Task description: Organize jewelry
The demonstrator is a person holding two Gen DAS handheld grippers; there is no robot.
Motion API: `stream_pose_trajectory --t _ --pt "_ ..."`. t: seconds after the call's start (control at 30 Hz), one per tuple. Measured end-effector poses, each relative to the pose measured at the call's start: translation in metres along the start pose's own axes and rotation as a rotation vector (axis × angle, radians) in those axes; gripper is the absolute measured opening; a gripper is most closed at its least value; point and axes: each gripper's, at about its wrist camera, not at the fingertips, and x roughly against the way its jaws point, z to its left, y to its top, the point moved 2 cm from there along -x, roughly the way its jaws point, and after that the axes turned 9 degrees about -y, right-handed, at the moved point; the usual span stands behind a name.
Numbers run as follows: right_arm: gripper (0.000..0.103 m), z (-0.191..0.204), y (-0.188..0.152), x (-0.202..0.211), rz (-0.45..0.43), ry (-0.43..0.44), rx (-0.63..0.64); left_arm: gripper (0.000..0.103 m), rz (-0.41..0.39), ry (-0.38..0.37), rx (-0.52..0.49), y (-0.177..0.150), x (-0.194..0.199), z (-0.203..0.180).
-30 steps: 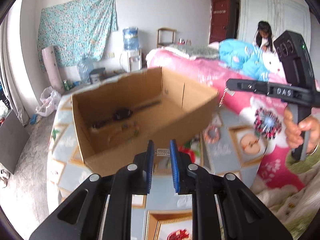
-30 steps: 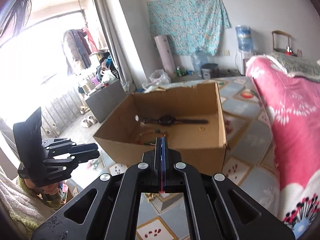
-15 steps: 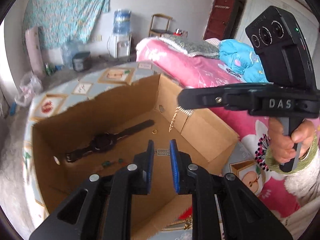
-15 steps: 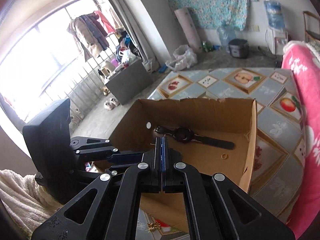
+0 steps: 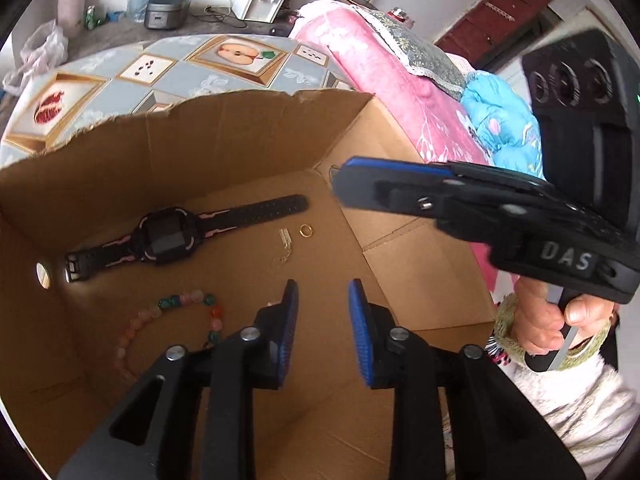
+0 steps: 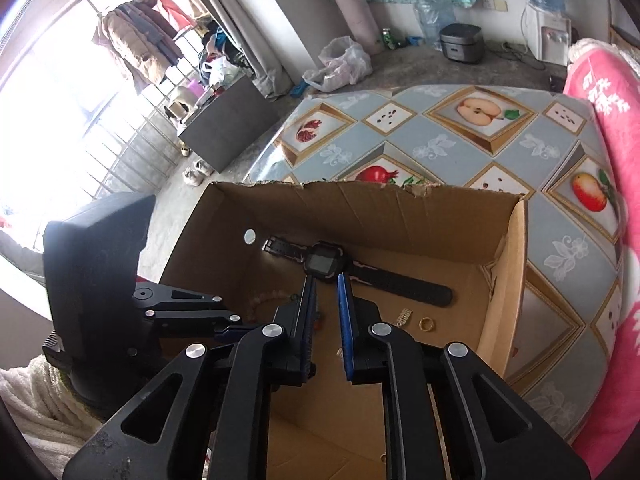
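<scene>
An open cardboard box [image 5: 240, 132] [image 6: 360, 216] stands on the table. On its floor lie a black watch [image 5: 180, 236] [image 6: 320, 264], a gold ring [image 5: 306, 231] [image 6: 426, 324], a thin chain with a silver bar [image 5: 285, 246] [image 6: 404, 316] and a bead bracelet [image 5: 176, 320]. My left gripper [image 5: 323, 292] hangs over the box floor, pointing down. Its jaws are opening and nothing is between them. My right gripper [image 6: 326, 284] [image 5: 342, 184] hovers above the watch, jaws also opening and empty. The left gripper [image 6: 230, 326] shows at the box's left side.
The table [image 6: 440, 148] wears a grey cloth printed with fruit. A pink blanket [image 5: 384, 60] [image 6: 600, 80] lies right of the box. A hand [image 5: 548, 324] grips the right tool's handle. Bags, a rice cooker and a water dispenser sit on the floor beyond.
Both grippers came forward and down over the box. The left let go of the chain's silver bar and the right parted from shut. The chain now lies on the box floor.
</scene>
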Motion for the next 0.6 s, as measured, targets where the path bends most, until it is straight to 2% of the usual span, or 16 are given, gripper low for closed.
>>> stream_pose_trajectory --t 0.07,0.17,0.33,0.4,0.53,0.6 --pt "0.013 -0.002 0.000 0.007 -0.022 -0.002 -0.009 0.025 -0.008 -0.031 0.019 -0.002 0.003 0.003" --pt "0.015 -0.005 -0.001 0.019 -0.054 -0.017 -0.020 0.025 -0.032 -0.023 0.024 -0.003 0.010 0.003" --pt "0.027 -0.005 -0.011 0.049 -0.118 -0.030 -0.038 0.025 -0.101 -0.025 0.010 -0.008 0.034 -0.003" --pt "0.031 -0.002 -0.018 0.064 -0.152 -0.036 -0.038 0.025 -0.141 -0.015 -0.010 -0.014 0.048 -0.010" --pt "0.042 0.010 -0.039 0.099 -0.244 -0.030 -0.032 0.026 -0.275 0.049 -0.105 -0.039 0.089 -0.037" --pt "0.047 0.017 -0.057 0.118 -0.299 -0.008 -0.031 0.033 -0.347 0.086 -0.180 -0.062 0.111 -0.054"
